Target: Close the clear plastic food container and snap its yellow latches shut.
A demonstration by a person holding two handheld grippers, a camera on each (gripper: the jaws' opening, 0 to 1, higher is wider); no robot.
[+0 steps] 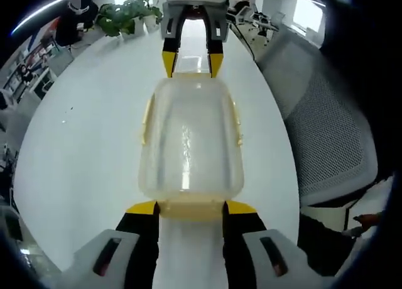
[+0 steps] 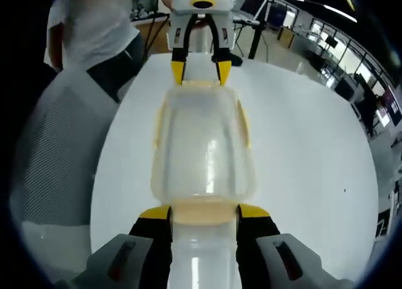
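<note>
A glossy white table with a rounded edge (image 1: pixel 88 151) carries the things. Directly on it lies a clear plastic food container with a lid and yellow latches along its sides (image 1: pixel 188 138), set lengthwise near the middle. At the table's far end, in the left gripper view, stands a leafy green potted plant (image 1: pixel 125 16).

Each view looks close along its tongs from opposite ends of the container (image 1: pixel 190 138) (shared), facing each other
</note>
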